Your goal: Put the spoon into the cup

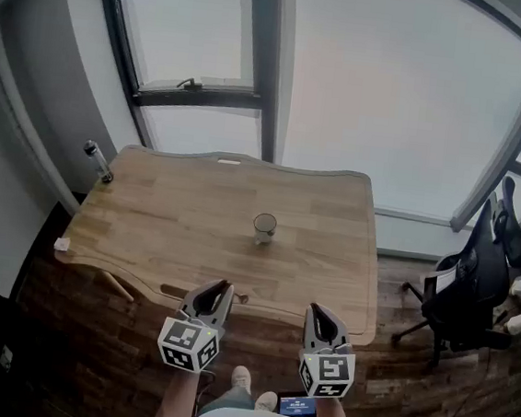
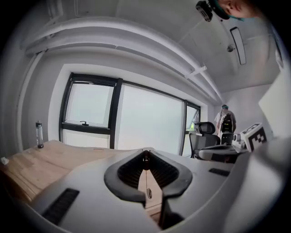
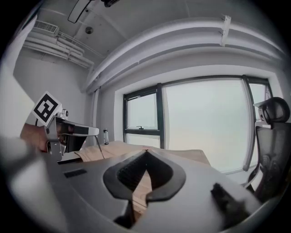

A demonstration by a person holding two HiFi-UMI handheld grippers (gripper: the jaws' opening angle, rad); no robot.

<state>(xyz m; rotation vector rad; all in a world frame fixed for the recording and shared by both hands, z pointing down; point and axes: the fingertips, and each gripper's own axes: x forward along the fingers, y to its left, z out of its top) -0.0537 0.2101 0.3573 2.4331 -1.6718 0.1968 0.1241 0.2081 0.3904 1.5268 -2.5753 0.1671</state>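
Observation:
A clear glass cup (image 1: 265, 227) stands upright near the middle of the wooden table (image 1: 167, 221). Both grippers hover at the table's near edge, well short of the cup. My left gripper (image 1: 224, 288) is shut on a thin metal spoon (image 2: 148, 182). The handle is pinched at the jaw tips (image 2: 145, 154) and the bowl hangs below. In the right gripper view the spoon (image 3: 98, 145) dangles from the left gripper at the left. My right gripper (image 1: 317, 309) (image 3: 146, 151) is shut, its tips meeting with nothing between them. Neither gripper view shows the cup.
A clear bottle (image 1: 98, 162) stands at the table's far left corner, and a small white object (image 1: 62, 244) lies at its left edge. A black office chair (image 1: 475, 281) is to the right. Windows run behind the table. A person (image 2: 226, 123) stands far off.

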